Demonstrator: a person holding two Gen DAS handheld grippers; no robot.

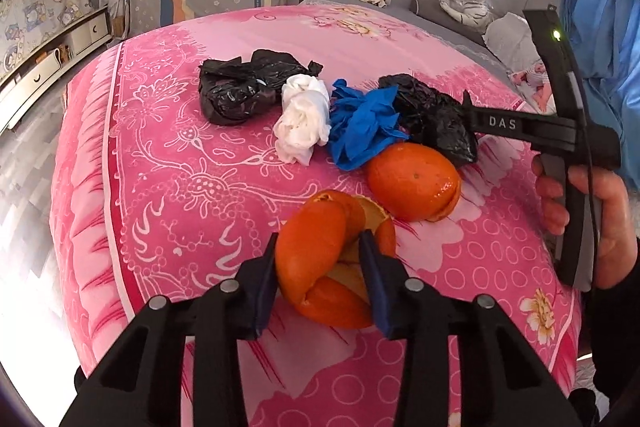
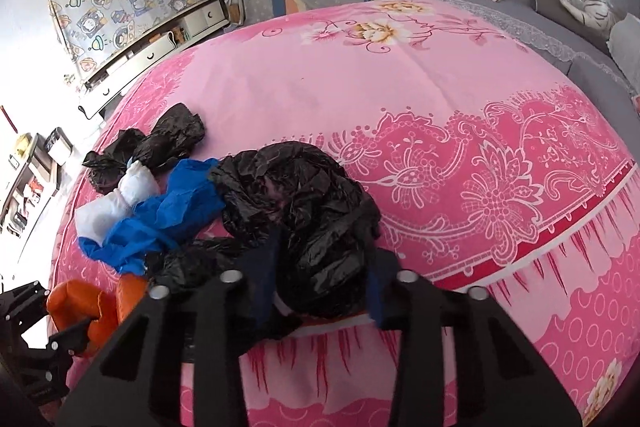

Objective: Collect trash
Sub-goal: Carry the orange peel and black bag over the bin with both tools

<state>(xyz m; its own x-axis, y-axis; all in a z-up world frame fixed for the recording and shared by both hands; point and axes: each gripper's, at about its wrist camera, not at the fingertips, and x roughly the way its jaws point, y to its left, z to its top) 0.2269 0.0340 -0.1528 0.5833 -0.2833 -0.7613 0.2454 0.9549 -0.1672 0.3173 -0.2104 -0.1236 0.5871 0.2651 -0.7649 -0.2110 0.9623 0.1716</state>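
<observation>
You are working over a bed [image 1: 168, 155] covered with a pink flowered blanket [image 2: 460, 115]. Directly on that blanket lies a loose row of trash: a crumpled black plastic bag [image 1: 240, 87] farthest to your left, a wad of white tissue [image 1: 302, 119] touching it, a bunched blue glove [image 1: 360, 127] against the tissue, and a second black bag [image 1: 432, 119] beside the glove. Nearer to you lie two pieces of orange peel [image 1: 332, 259], one [image 1: 414, 181] just in front of the glove and second bag, the other close by it.
</observation>
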